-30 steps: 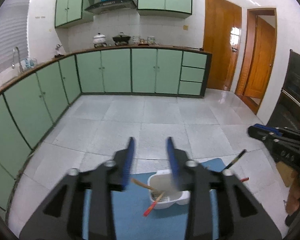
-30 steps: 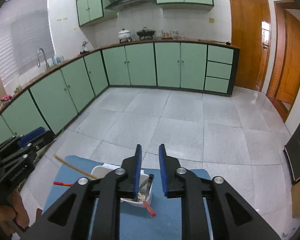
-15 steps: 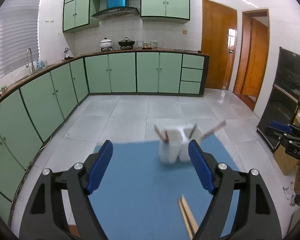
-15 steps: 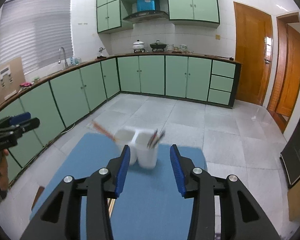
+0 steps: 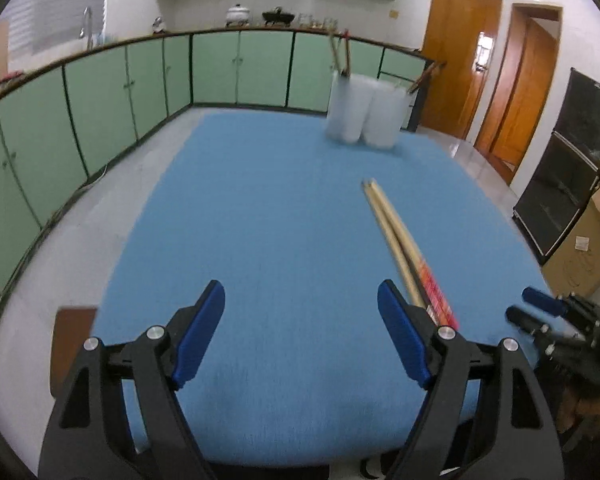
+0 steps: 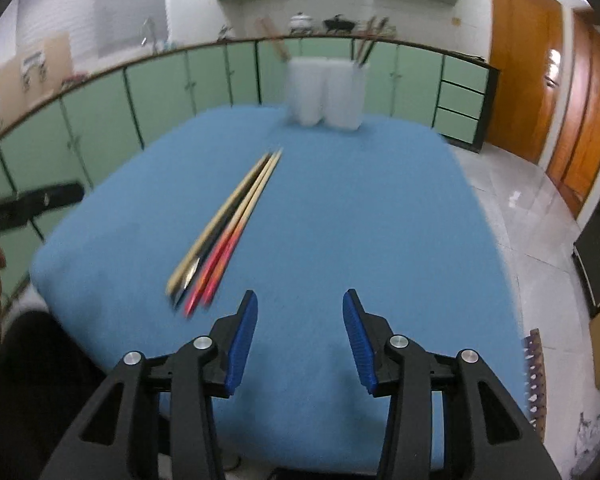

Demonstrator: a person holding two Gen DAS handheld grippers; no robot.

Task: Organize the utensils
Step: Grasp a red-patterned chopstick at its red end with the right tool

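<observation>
Both claws spread wide, empty, over blue cloth-covered surface [image 6: 380, 220].
L claw [image 5: 300, 336], R claw [image 6: 299, 336]; wooden chopsticks w/ red ends [image 6: 228, 232] lie flat, white twin-cup plastic holder [image 6: 324, 92] at far edge.

Left gripper [image 5: 300, 336]: black plastic frame with triangular cut-outs in each arm, silver round screws at the pivots, two per side; blue ribbed pads [image 5: 198, 336] line the inner faces of the jaws.

Right gripper [image 6: 299, 338]: same black cut-out frame, same silver screws, blue pads [image 6: 242, 344] of matching shape.

Person: dark sleeve [image 6: 28, 380] at lower left of the right wrist view; a patch of skin at the frame edge, blurred.
</observation>
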